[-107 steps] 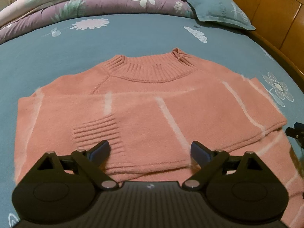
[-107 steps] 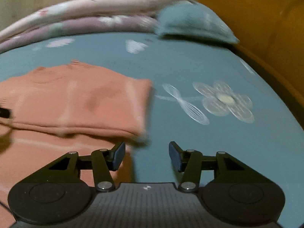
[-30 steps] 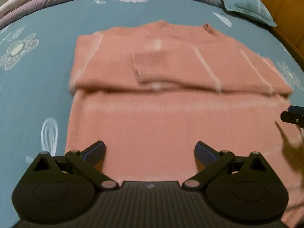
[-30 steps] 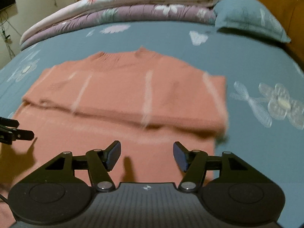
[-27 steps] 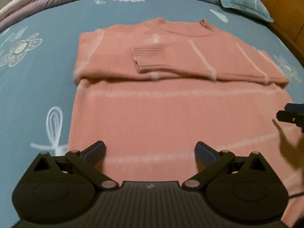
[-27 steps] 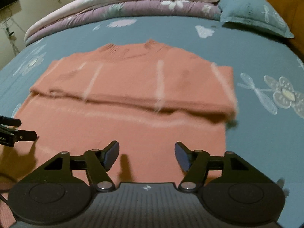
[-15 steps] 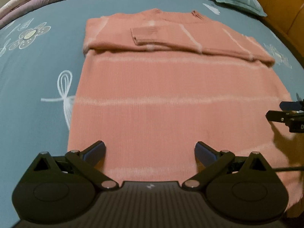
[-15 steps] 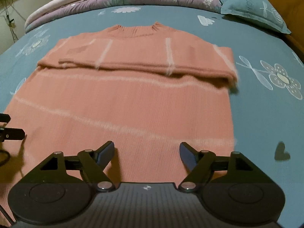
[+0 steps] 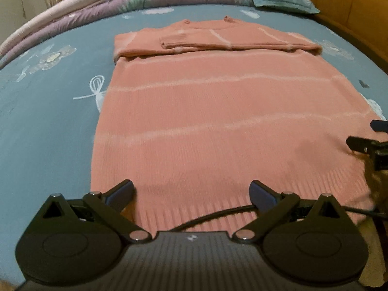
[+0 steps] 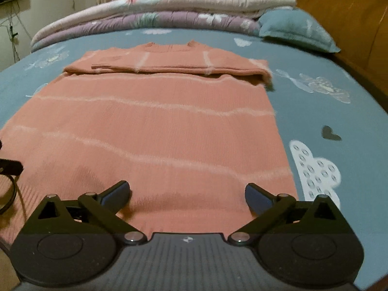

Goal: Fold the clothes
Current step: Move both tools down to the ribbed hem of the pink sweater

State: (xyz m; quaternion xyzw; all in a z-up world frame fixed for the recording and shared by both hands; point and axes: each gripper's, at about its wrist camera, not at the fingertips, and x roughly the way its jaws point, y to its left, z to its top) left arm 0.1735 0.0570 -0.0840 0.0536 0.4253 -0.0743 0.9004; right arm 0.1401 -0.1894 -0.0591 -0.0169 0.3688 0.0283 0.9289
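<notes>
Both my left claw [image 9: 191, 192] and right claw [image 10: 186, 192] gape wide, empty, at the hem of the pink sweater [image 9: 218, 111]. The sweater lies flat on the bed [image 9: 48, 111], sleeves folded across its chest; I judge the body folds remain. Beyond its collar: stacked quilts [image 10: 155, 9], a pillow [image 10: 295, 31], a wooden headboard [image 10: 351, 19].

We see our right tongs [image 10: 186, 194] spread wide over the hem of the salmon sweater [image 10: 155, 131], lying flat on the blue bed [image 10: 327, 111], sleeves folded across its chest.
</notes>
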